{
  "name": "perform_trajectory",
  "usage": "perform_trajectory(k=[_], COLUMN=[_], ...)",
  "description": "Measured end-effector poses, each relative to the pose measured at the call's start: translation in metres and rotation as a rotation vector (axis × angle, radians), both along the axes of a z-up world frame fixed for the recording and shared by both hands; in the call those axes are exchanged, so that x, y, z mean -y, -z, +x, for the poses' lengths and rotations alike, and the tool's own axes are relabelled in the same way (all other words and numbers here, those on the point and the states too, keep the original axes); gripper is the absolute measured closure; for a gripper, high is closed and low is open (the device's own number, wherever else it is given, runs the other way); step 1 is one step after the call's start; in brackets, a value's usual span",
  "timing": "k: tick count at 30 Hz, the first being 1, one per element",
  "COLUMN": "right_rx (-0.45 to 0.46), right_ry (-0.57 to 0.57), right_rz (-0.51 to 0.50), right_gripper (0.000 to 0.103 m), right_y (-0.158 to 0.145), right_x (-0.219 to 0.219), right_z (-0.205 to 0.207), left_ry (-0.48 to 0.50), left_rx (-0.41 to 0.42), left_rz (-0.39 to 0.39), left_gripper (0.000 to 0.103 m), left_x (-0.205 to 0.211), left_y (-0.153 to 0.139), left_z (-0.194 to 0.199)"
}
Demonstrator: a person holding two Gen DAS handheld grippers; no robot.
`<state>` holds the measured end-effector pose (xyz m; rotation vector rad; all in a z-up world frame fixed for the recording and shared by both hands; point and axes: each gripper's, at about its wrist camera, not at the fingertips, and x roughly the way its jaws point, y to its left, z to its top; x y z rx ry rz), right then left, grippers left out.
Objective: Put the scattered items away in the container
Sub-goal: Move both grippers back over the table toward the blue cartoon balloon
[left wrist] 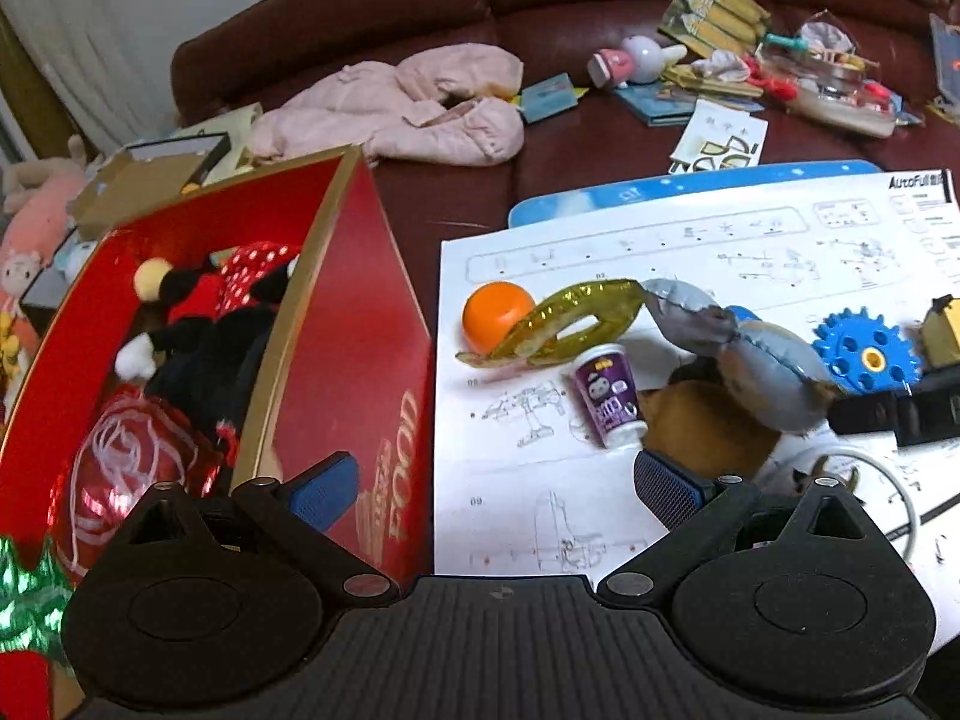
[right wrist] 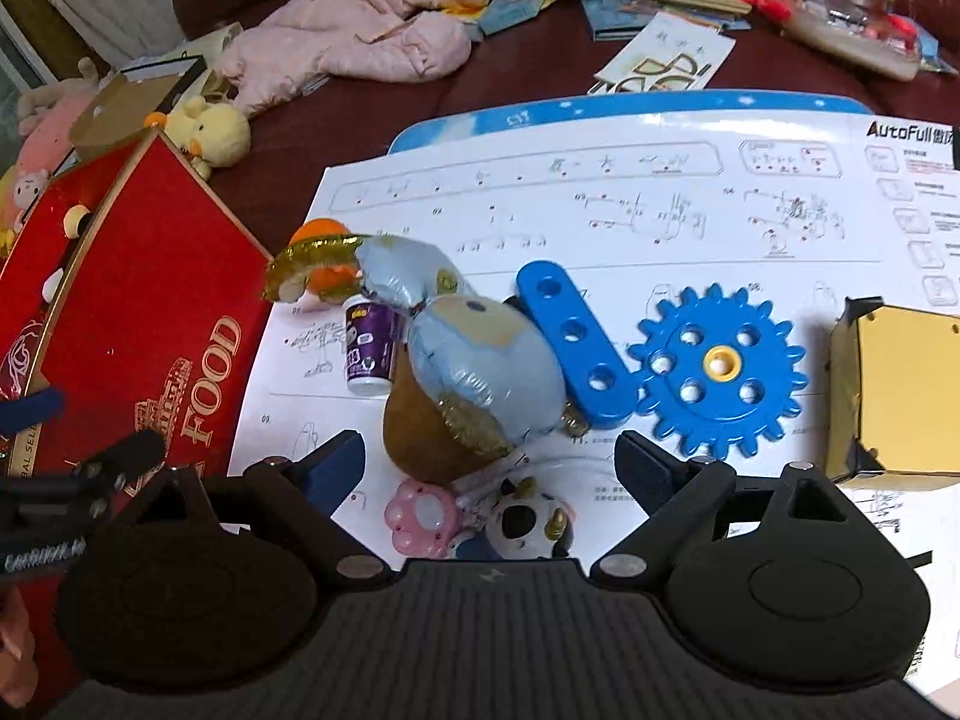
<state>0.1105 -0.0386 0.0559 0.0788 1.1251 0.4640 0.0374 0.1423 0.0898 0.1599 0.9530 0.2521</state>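
1. Right claw (right wrist: 489, 468) is spread wide with nothing in it, angled down over the pile. My guess is the gap is kept that big so it can drop around something bulky.
2. Right under it sit a pink paw-print toy (right wrist: 423, 516) and a little cow figure (right wrist: 531, 525). Just past them is a brown plush (right wrist: 420, 432) with a pale blue foil balloon (right wrist: 480, 348) slumped on top.
3. Left claw (left wrist: 498, 480) is open and empty too, hanging between the red gift box (left wrist: 354, 324) and the clutter.
4. That box is the container. It sits open just left of the pile, handy for short drops. A Minnie Mouse plush (left wrist: 234, 300) and a red foil rose balloon (left wrist: 132, 468) are already inside.
5. Everything loose lies on a big instruction sheet (right wrist: 600, 210) spread on the brown sofa, no desk here.
6. Further out there's a purple mini cup (right wrist: 369, 348), an orange ball (left wrist: 495, 315), a gold foil balloon piece (left wrist: 564, 318), a blue toy gear (right wrist: 720, 369), a blue perforated bar (right wrist: 576, 342) and a yellow box (right wrist: 900, 396).
7. Way back lies a pink jacket (left wrist: 414, 102).
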Motion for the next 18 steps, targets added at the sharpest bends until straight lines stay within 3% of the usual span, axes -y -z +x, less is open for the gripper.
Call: perform_trajectory(k=[7,13,18], right_rx=[-0.031,-0.065,-0.096], right_ry=[-0.007,0.008,0.029], right_rz=[-0.026,-0.052,-0.052], right_gripper=[0.011,0.02,0.026], right_y=[0.01,0.024,0.033], right_x=[-0.004,-0.002,0.002], right_z=[0.003,0.01,0.017], left_ry=[0.023,0.043,0.124], left_rx=[-0.015,-0.074,-0.121], left_rz=[0.086,0.11,0.176], left_gripper=[0.0,0.0,0.001], left_x=[0.0,-0.005,0.006], left_y=[0.008,0.026,0.052], left_z=[0.055,0.099,0.117])
